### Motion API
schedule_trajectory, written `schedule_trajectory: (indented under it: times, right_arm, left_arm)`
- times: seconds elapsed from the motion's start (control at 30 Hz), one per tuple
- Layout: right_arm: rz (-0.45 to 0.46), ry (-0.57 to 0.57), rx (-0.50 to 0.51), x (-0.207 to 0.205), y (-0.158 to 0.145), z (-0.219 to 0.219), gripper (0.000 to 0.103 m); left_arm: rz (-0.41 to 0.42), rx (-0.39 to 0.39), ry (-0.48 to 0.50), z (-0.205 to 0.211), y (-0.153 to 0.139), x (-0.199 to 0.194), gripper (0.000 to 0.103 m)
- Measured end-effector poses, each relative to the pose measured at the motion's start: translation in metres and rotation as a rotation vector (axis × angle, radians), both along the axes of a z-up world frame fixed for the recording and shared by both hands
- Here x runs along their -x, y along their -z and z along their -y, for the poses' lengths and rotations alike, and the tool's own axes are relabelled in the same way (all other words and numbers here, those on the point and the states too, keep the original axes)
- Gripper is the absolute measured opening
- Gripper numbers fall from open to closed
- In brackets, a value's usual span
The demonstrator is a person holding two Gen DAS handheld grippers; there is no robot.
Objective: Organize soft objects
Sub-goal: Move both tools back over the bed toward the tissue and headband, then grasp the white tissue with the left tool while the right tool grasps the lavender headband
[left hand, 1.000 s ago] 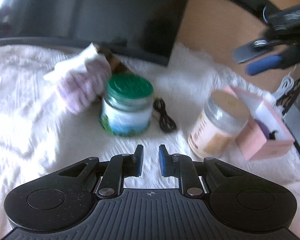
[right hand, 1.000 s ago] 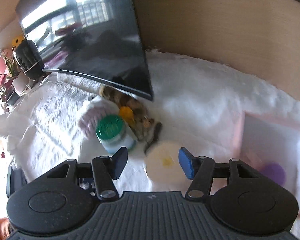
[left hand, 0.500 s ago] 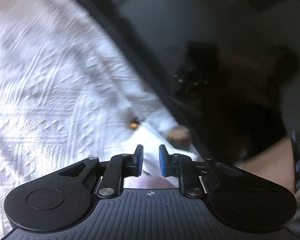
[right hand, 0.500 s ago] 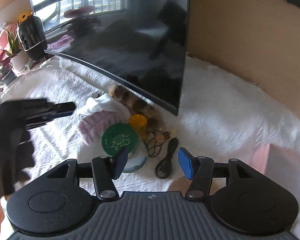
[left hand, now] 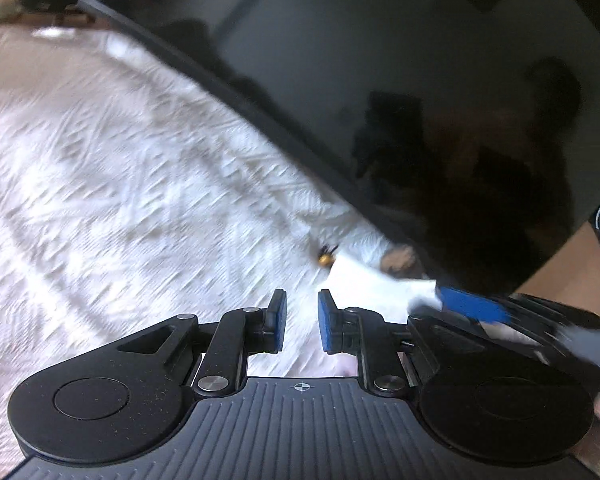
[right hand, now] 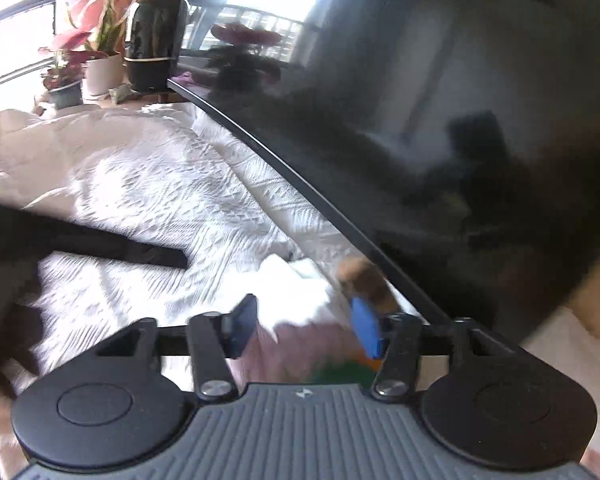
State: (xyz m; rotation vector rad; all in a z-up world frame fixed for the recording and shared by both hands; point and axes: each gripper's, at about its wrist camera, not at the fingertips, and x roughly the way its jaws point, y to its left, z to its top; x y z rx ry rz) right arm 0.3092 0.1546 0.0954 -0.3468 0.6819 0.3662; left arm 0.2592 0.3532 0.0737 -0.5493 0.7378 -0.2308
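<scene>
**Inspector A:** At the near edge of the left wrist view, the left tool [left hand: 302, 322] has its blue pads parted by a narrow gap. Nothing lies between them; only the white textured cover [left hand: 120, 184] shows beneath. Your side?

**Inspector B:** The right tool [right hand: 306, 326] is closing at this moment. Between its fingers sits the soft white cloth [right hand: 296, 292], with a pale pink soft item [right hand: 300, 346] just below it. The picture is blurred, and I cannot see either pad pressing on the fabric.

**Inspector A:** Noted. In my view the same white cloth [left hand: 374, 280] lies on the cover, right of my tool, and the other tool's blue pad [left hand: 474, 306] is at its edge. A small amber and black item [left hand: 325, 255] sits just beyond the cloth.

**Inspector B:** A green patch [right hand: 336, 372] shows under my tool, largely hidden. A brown furry object [right hand: 366, 280] lies beside the cloth, tucked at the lower edge of the dark curved screen [right hand: 440, 128].

**Inspector A:** The screen runs diagonally over the cover.

**Inspector B:** Farthest back, potted plants [right hand: 88, 56] and a black rounded vessel [right hand: 156, 40] stand by the window.
</scene>
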Motion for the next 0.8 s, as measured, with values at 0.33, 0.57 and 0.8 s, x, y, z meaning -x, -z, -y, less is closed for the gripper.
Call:
schedule_trajectory:
  times: [0.33, 0.57, 0.8]
  right_arm:
    - [0.010, -0.277, -0.068, 0.046, 0.024, -0.054, 0.001]
    - [-0.059, -0.252, -0.054, 0.059, 0.057, -0.049, 0.002]
    - [-0.071, -0.222, -0.068, 0.082, 0.049, -0.019, 0.026]
  left_arm:
    - [-0.127, 0.251, 0.002, -0.040, 0.036, 0.015, 0.018]
    - [-0.186, 0.232, -0.015, -0.013, 0.047, -0.018, 0.017]
    - [-0.118, 0.087, 0.000, 0.020, 0.027, -0.046, 0.017]
